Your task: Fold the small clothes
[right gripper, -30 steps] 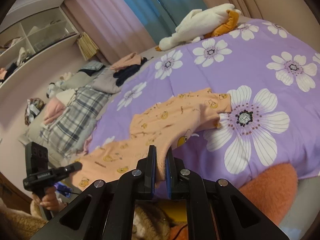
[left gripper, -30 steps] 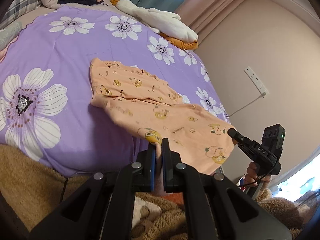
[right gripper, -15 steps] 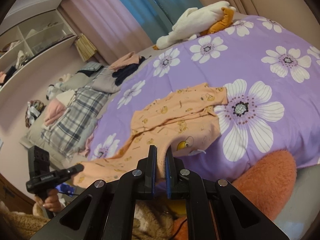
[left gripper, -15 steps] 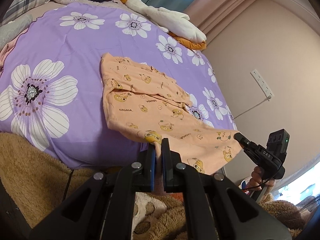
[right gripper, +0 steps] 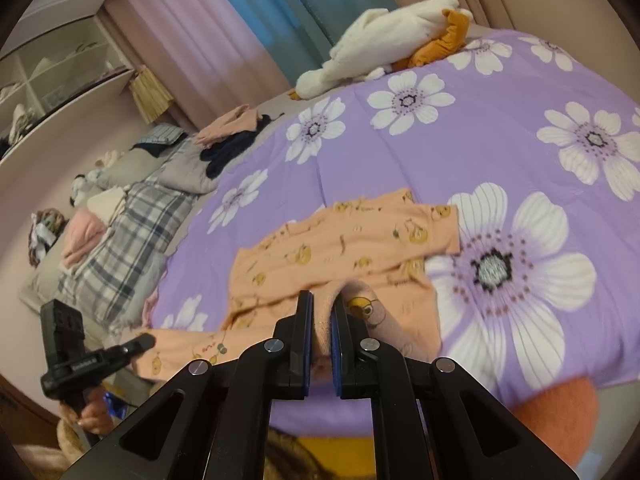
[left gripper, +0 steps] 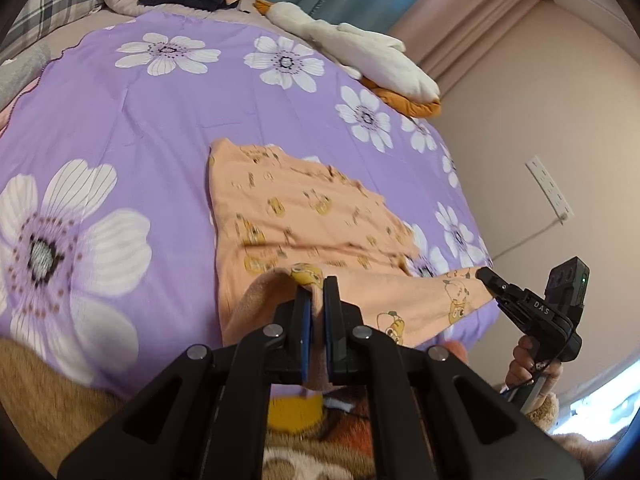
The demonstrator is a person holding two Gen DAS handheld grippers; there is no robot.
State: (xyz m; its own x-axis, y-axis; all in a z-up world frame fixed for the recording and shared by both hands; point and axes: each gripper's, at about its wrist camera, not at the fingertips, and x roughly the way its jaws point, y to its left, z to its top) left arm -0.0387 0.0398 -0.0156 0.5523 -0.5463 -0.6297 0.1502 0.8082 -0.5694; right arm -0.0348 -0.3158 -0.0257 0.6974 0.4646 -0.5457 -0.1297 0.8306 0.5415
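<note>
A small peach garment with yellow cartoon prints (left gripper: 304, 216) lies on the purple flowered bedspread (left gripper: 132, 120); it also shows in the right wrist view (right gripper: 352, 240). My left gripper (left gripper: 317, 292) is shut on its near edge at one corner. My right gripper (right gripper: 322, 308) is shut on the near edge at the other corner. The near hem is lifted and stretched between them above the bed's front edge. The right gripper appears in the left wrist view (left gripper: 486, 274), and the left gripper in the right wrist view (right gripper: 146, 340).
A white and orange plush toy (left gripper: 360, 56) lies at the bed's far edge. Folded clothes (right gripper: 232, 128) and a plaid blanket (right gripper: 132, 232) lie to the left. A wall with a socket (left gripper: 548, 188) is right of the bed. A brown fuzzy blanket (left gripper: 44, 384) is below.
Both grippers have carried the near hem forward and up over the garment, toward its far edge. The far part stays flat on the bed.
</note>
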